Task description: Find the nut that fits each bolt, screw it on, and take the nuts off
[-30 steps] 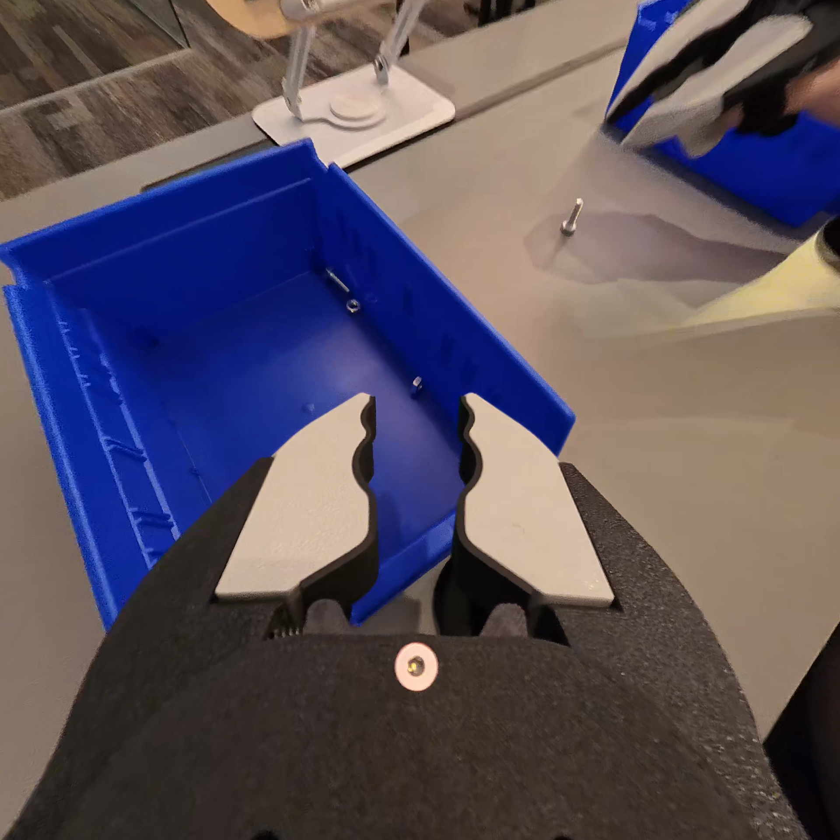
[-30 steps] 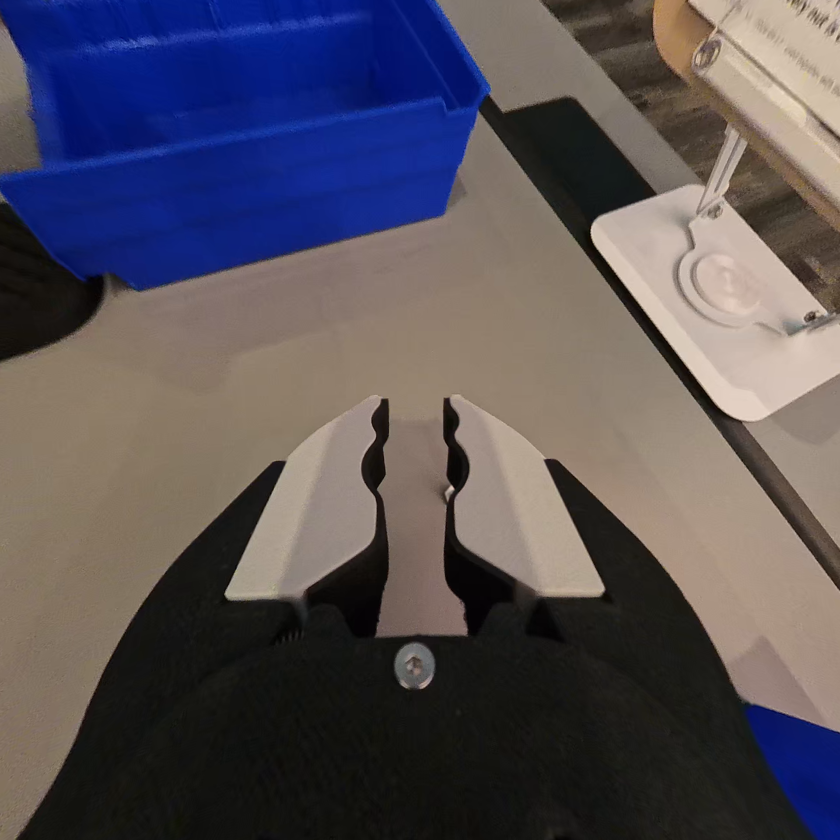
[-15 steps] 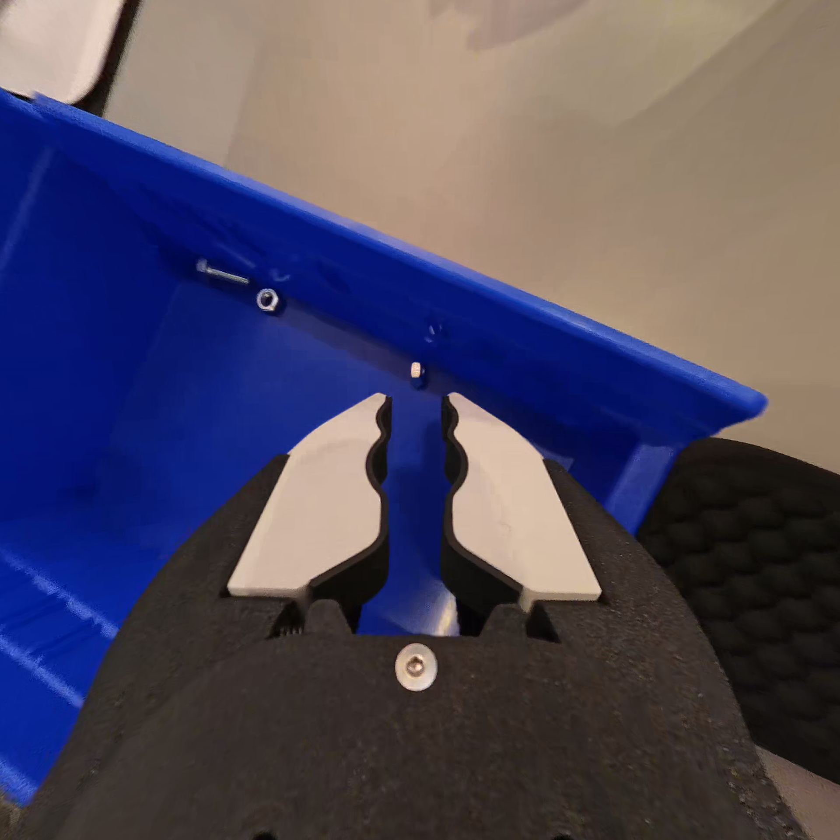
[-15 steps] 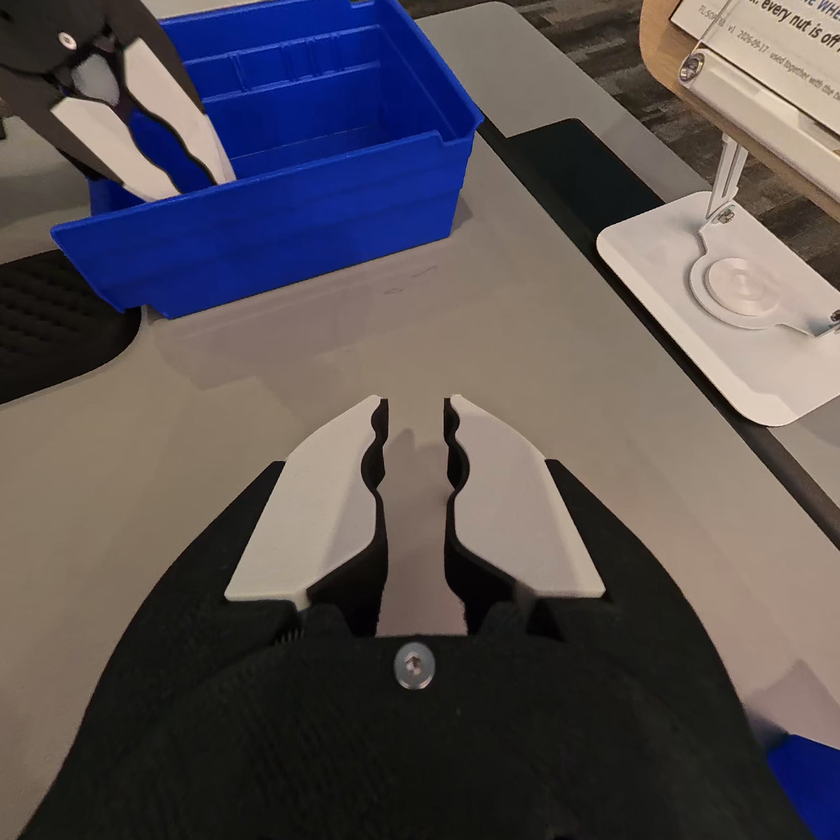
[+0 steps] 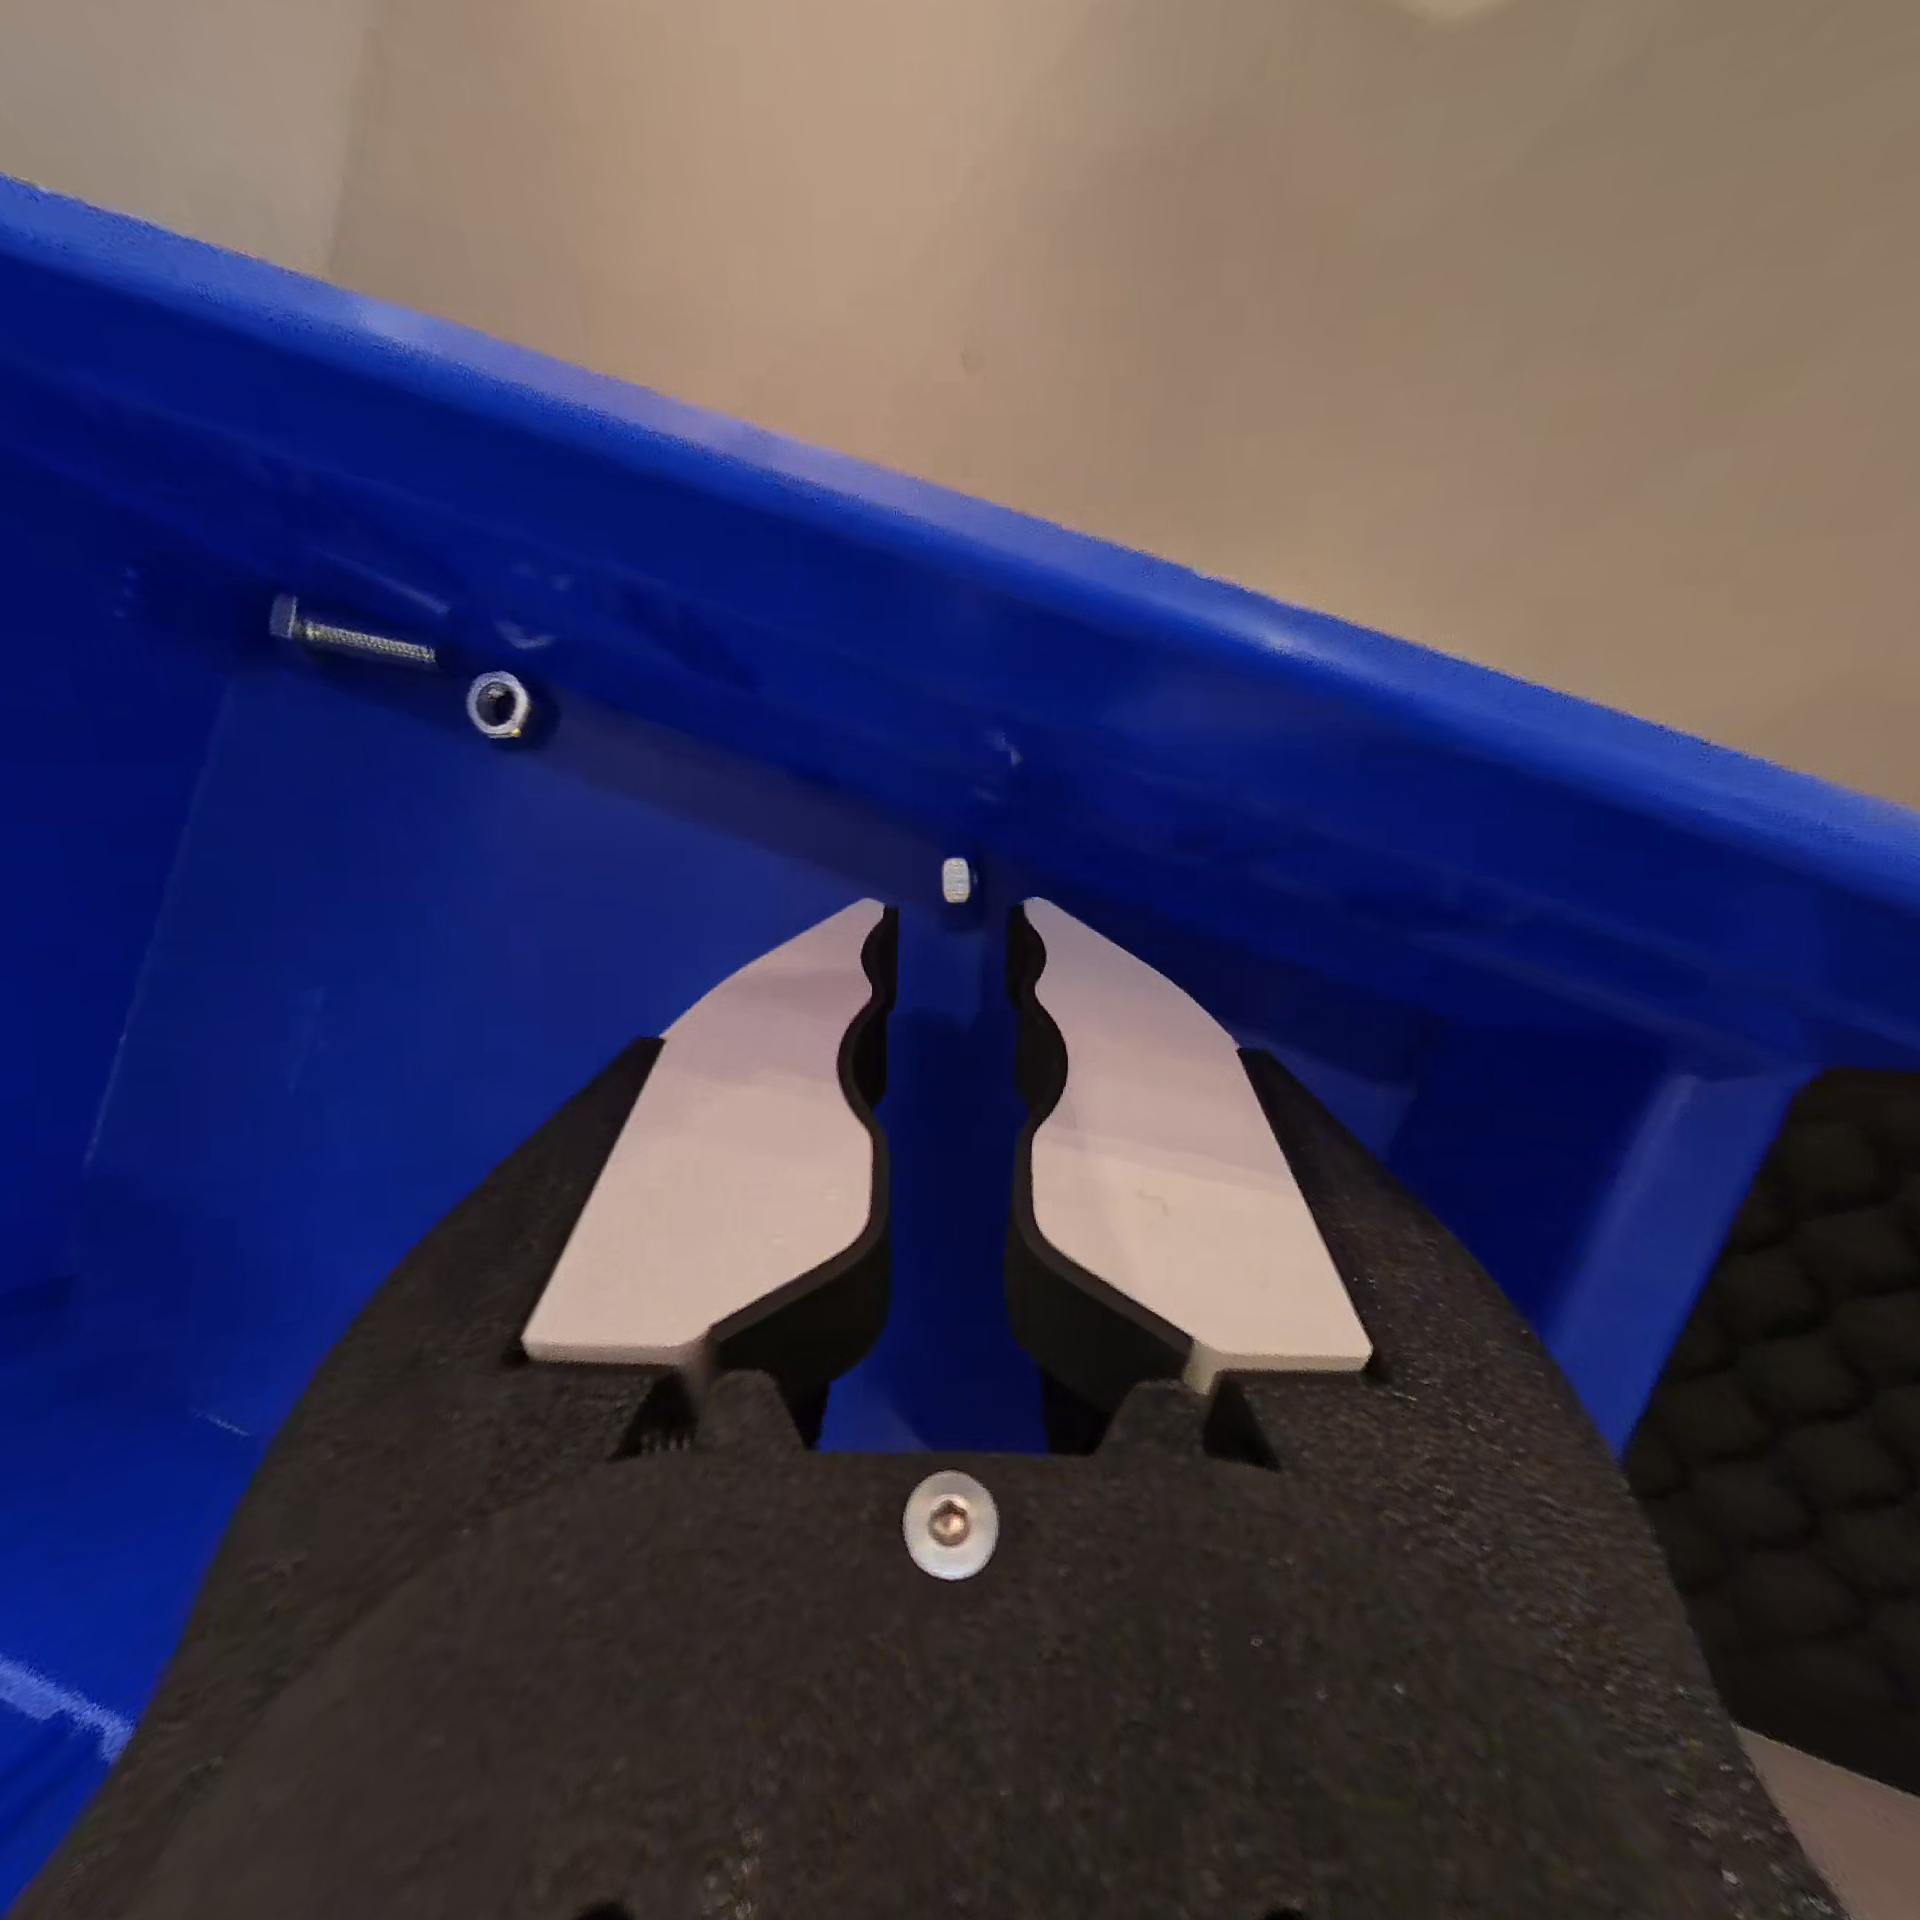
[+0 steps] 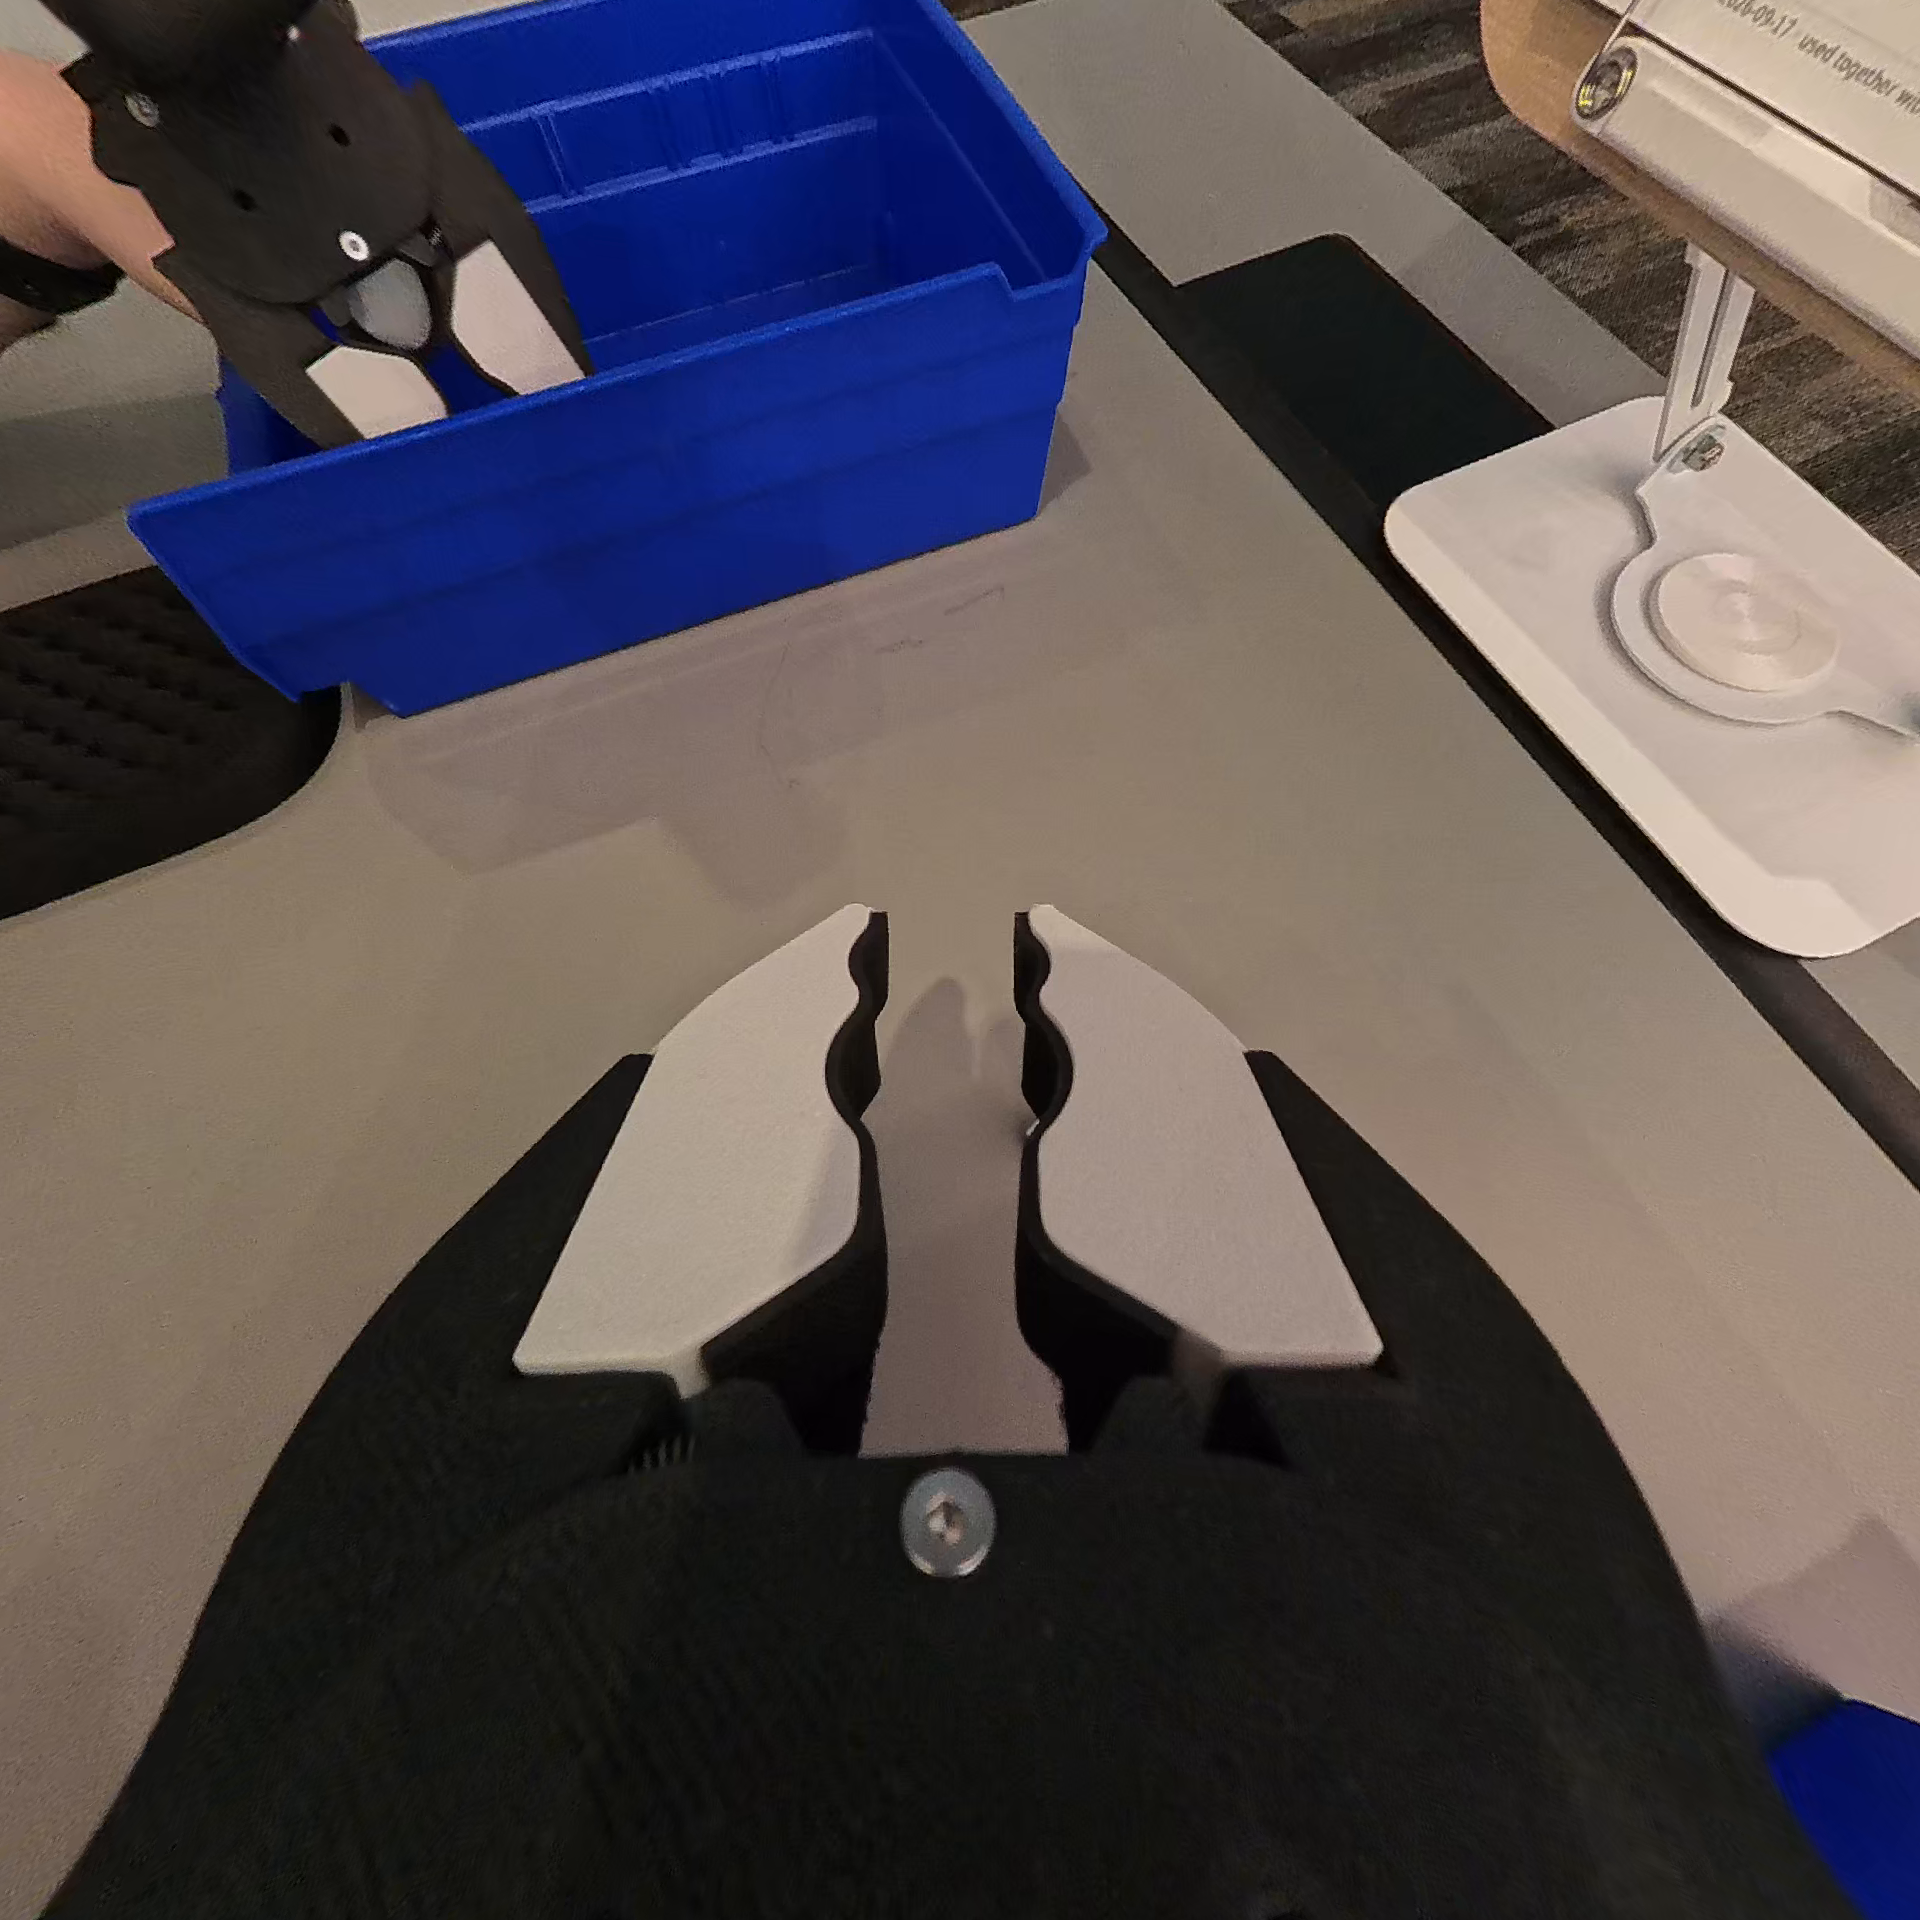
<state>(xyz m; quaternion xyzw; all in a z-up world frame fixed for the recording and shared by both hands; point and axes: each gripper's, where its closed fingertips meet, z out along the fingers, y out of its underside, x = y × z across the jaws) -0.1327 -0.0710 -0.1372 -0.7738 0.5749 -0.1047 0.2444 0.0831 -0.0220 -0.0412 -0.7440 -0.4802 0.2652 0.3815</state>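
My left gripper (image 5: pixel 954 914) is inside the blue bin (image 5: pixel 1143 665), open with a narrow gap and empty. A small silver nut (image 5: pixel 956 881) lies on the bin floor by the far wall, just ahead of the fingertips. A bolt (image 5: pixel 353 639) and a larger nut (image 5: pixel 499 707) lie farther left along the same wall. My right gripper (image 6: pixel 951 925) is open with a narrow gap, empty, over the grey table (image 6: pixel 1195 779). The right wrist view shows the left gripper (image 6: pixel 447 374) dipping into the bin (image 6: pixel 727 468).
A black foam mat (image 6: pixel 125 727) lies left of the bin and shows in the left wrist view (image 5: pixel 1818 1351). A white stand base (image 6: pixel 1714 675) sits at the table's right edge. The corner of another blue bin (image 6: pixel 1849 1808) is at bottom right. The grippers' ends are close to 25 cm from one another. Measured from the fingertips, the larger nut (image 5: pixel 499 707) is 9 cm or so from the left gripper and 25 cm from the right.
My left gripper has gone down into the bin towards the small nut and its jaws have narrowed. My right gripper has drawn back a little from the bin.
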